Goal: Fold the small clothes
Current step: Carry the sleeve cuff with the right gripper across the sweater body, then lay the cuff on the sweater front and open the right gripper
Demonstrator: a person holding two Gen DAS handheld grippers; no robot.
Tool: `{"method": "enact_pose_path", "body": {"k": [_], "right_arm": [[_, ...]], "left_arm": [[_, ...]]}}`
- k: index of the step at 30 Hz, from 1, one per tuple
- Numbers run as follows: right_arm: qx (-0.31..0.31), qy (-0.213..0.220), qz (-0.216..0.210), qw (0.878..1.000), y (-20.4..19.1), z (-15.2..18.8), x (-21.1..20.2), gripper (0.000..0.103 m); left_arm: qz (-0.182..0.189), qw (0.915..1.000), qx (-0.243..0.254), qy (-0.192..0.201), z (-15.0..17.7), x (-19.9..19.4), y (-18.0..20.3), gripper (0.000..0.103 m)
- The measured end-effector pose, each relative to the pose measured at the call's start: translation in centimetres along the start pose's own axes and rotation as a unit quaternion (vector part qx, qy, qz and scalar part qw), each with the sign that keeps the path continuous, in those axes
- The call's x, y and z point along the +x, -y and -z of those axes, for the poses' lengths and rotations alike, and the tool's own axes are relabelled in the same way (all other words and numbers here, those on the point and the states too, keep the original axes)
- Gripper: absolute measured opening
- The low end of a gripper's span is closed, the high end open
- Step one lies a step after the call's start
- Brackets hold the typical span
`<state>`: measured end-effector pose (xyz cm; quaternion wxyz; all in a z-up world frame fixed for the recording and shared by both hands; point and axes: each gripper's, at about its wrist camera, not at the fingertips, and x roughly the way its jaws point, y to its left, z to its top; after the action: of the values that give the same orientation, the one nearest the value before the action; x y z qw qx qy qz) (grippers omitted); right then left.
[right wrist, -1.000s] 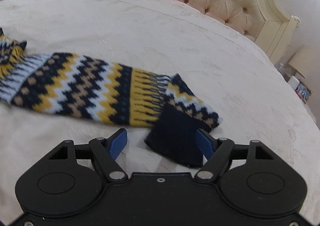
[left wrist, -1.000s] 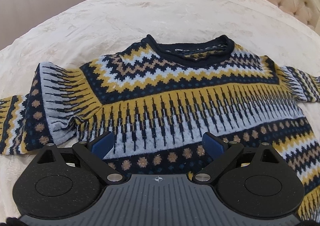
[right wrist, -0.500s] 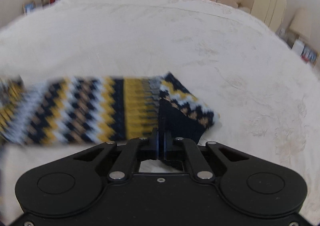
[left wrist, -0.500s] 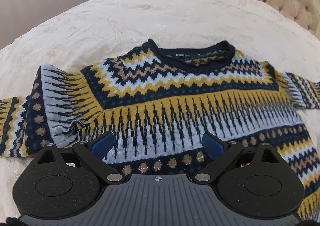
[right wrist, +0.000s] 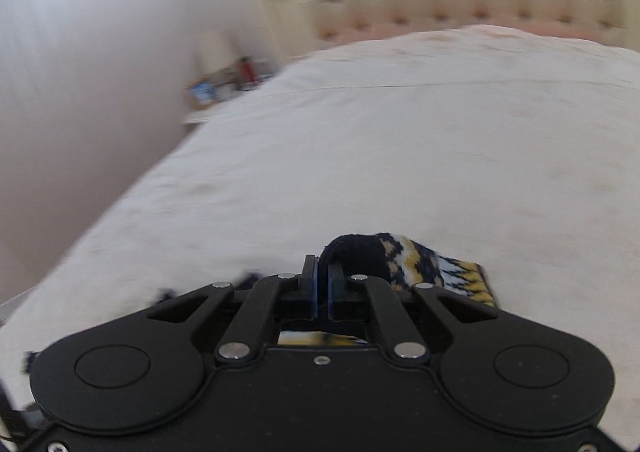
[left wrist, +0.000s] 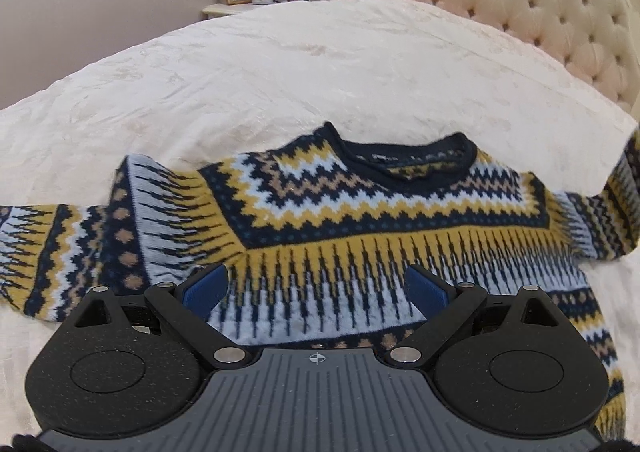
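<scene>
While the sweater lay flat on the bed, its right cuff was pinched in the right gripper; the left gripper was spread empty over the chest; unpinned, the body could be dragged askew.

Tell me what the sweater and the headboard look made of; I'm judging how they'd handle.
Sweater: thick knitted yarn, likely wool or acrylic, matte and fuzzy, with visible stitch rows. Headboard: padded upholstery, button-tufted, soft cream-pink with a slight sheen, perhaps velvet or faux leather.
</scene>
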<state>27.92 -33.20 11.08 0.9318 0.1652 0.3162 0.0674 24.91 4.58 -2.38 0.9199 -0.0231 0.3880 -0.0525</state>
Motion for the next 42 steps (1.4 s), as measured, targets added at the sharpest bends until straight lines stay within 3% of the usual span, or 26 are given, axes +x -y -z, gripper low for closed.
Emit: {"method": "enact_pose_path", "body": {"k": [9, 17, 19, 21, 23, 25, 26, 27, 30, 35, 42], "right_arm": [[-0.050, -0.048, -0.114, 0.991, -10.6, 1.6, 5.3, 0.009], [-0.108, -0.106, -0.162, 0.975, -18.0, 6.5, 11.1, 0.010], [-0.117, -0.116, -0.169, 0.972, -19.1, 7.7, 12.3, 0.013], [-0.120, -0.121, -0.176, 0.969, -19.8, 8.8, 13.0, 0.022], [-0.117, -0.121, -0.182, 0.969, -19.6, 9.4, 13.5, 0.023], [-0.113, -0.112, -0.182, 0.970, -18.8, 9.7, 13.4, 0.037], [-0.109, -0.104, -0.182, 0.972, -18.1, 9.7, 13.2, 0.051], [-0.104, -0.095, -0.179, 0.974, -17.2, 9.7, 12.9, 0.055], [-0.088, -0.066, -0.156, 0.982, -14.1, 9.6, 12.2, 0.055], [-0.069, -0.012, -0.081, 0.994, -7.5, 10.3, 9.7, 0.055], [-0.042, 0.024, 0.002, 0.999, 0.3, 11.9, 7.8, 0.061]], "left_arm": [[-0.001, 0.9988, -0.048, 0.011, -0.8, -1.4, -3.1, 0.096], [-0.010, 0.9977, -0.066, 0.012, -0.9, -1.5, -4.8, 0.096], [-0.016, 0.9976, -0.067, 0.008, -0.9, -1.3, -5.0, 0.096], [-0.021, 0.9974, -0.068, 0.004, -0.8, -1.0, -5.2, 0.096], [-0.021, 0.9972, -0.072, 0.001, -0.7, -0.7, -5.5, 0.096], [-0.021, 0.9970, -0.074, -0.002, -0.6, -0.5, -5.6, 0.096], [-0.020, 0.9969, -0.076, -0.004, -0.6, -0.3, -5.7, 0.096], [-0.018, 0.9968, -0.077, -0.005, -0.5, -0.1, -5.7, 0.096], [-0.010, 0.9968, -0.079, -0.008, -0.4, 0.6, -5.6, 0.096], [0.006, 0.9977, -0.068, 0.003, 0.1, 1.4, -4.8, 0.096], [0.052, 0.9965, -0.066, 0.002, 0.8, 2.5, -3.4, 0.096]]}}
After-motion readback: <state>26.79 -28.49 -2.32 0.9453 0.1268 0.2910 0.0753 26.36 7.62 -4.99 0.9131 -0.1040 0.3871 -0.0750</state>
